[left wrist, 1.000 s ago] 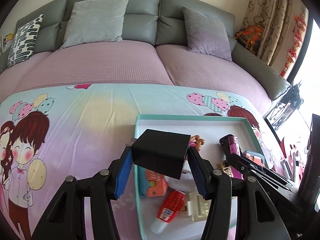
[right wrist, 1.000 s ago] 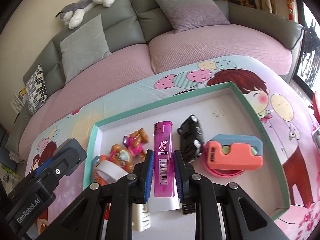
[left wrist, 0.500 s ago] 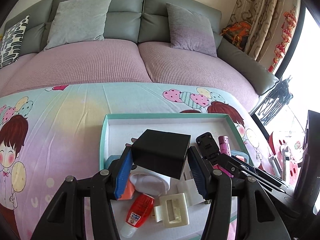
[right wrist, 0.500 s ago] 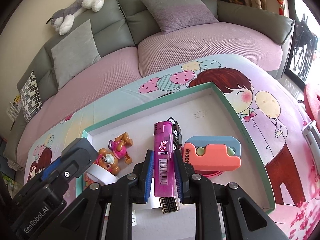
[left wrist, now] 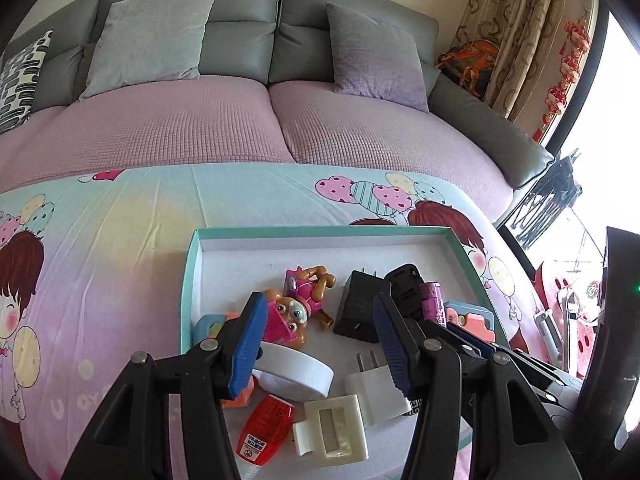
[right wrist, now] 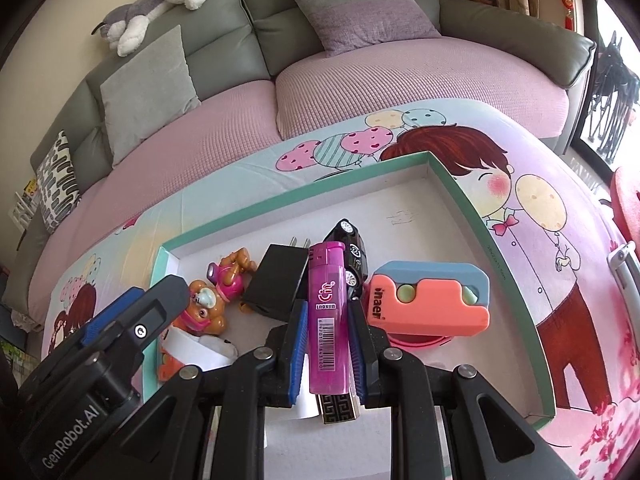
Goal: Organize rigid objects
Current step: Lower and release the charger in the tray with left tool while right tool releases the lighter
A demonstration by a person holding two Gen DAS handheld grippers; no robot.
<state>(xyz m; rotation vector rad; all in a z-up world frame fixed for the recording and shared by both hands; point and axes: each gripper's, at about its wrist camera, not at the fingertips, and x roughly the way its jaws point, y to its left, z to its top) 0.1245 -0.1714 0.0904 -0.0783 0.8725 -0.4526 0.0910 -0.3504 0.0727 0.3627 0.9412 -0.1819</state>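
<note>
So the pink lighter (right wrist: pixel 326 312) is clamped by the right gripper (right wrist: pixel 326 344) at centre frame, while the left gripper (left wrist: pixel 320 344) is held apart, empty, above the tray (left wrist: pixel 192 280).

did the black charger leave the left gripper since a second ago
Yes: the black charger now lies in the teal tray beside the toy pup; the left gripper is empty.

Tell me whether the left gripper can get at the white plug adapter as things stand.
Probably yes: the left gripper is open and empty, and the white plug adapter lies uncovered just below it in the tray, though a cream clip crowds it.
</note>
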